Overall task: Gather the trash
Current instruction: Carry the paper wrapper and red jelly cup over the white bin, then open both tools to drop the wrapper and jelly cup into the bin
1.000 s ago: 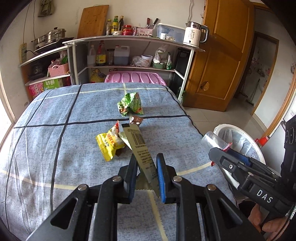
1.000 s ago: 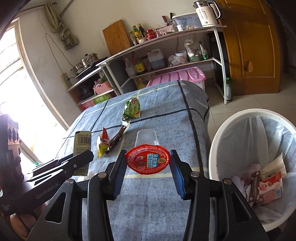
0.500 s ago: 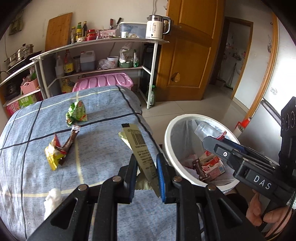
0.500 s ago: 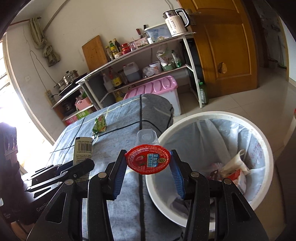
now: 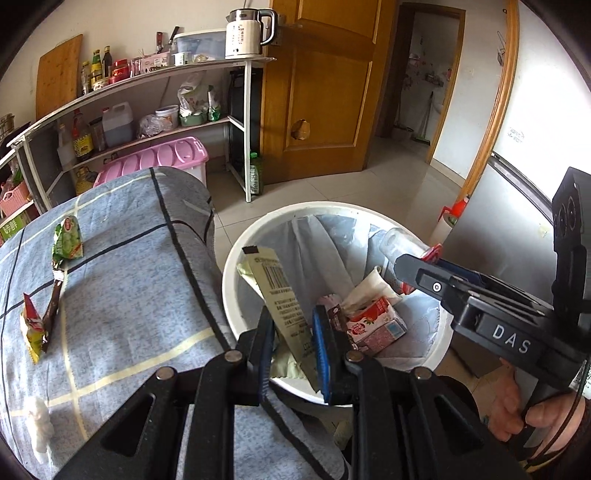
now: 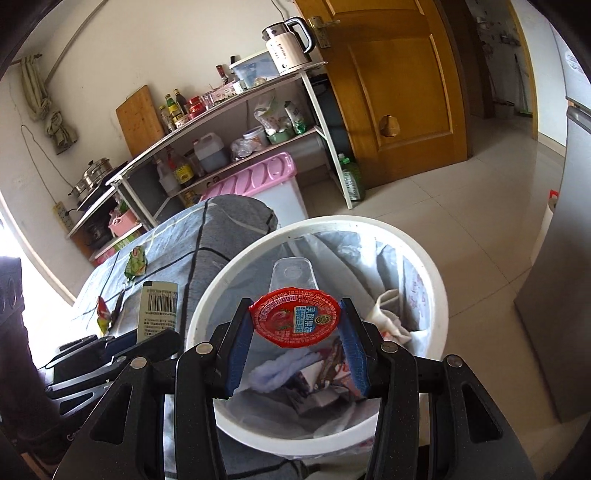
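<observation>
My left gripper [image 5: 293, 328] is shut on an olive barcode wrapper [image 5: 280, 291] and holds it over the near rim of the white trash bin [image 5: 236, 258]. My right gripper [image 6: 295, 328] is shut on a clear jelly cup with a red lid [image 6: 294, 317], held above the bin's [image 6: 436, 280] opening. The bin holds cartons and wrappers [image 5: 373, 321]. On the blue cloth table [image 5: 122, 280] lie a green packet [image 5: 68, 242], a yellow-red wrapper [image 5: 31, 330], a brown wrapper [image 5: 51, 306] and a white tissue [image 5: 38, 424].
Metal shelves [image 5: 147, 92] with bottles and a kettle [image 5: 245, 33] stand behind the table, with a pink-lidded box [image 5: 155, 158] below. A wooden door [image 5: 325, 92] is at the back. A grey fridge [image 6: 565, 258] stands right of the bin on the tiled floor.
Both grippers have swung right from over the table to over the bin, still holding the barcode wrapper and the jelly cup. The bin now sits right under them.
</observation>
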The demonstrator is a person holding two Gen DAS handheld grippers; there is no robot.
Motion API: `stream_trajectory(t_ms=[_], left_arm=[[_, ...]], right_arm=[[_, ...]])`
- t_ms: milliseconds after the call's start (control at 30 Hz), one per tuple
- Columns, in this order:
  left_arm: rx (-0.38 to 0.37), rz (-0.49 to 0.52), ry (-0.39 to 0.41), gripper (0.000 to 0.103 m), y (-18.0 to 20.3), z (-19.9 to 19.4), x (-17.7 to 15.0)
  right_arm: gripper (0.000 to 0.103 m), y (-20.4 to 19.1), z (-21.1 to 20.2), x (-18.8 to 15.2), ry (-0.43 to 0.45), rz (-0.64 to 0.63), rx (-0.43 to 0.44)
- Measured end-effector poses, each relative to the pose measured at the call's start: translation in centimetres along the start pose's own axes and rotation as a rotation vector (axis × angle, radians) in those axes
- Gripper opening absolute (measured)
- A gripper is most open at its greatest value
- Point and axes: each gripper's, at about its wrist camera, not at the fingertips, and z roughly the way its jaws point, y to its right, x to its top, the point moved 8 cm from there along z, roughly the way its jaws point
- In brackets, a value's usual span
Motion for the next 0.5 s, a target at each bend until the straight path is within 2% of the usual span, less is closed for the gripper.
stream_trajectory(t_ms=[267,500], left_arm=[[-0.021,0.023,-0.037,0.022,2.0,1.8,-0.2],[-0.029,0.023,-0.053,0.022,2.8,2.6,-0.3]], right_arm=[[0.047,3.0,0.8,-0.7,-0.05,0.022,-0.035],[0.047,3.9,1.3,-1.0,-0.067,0.03,-0.052]])
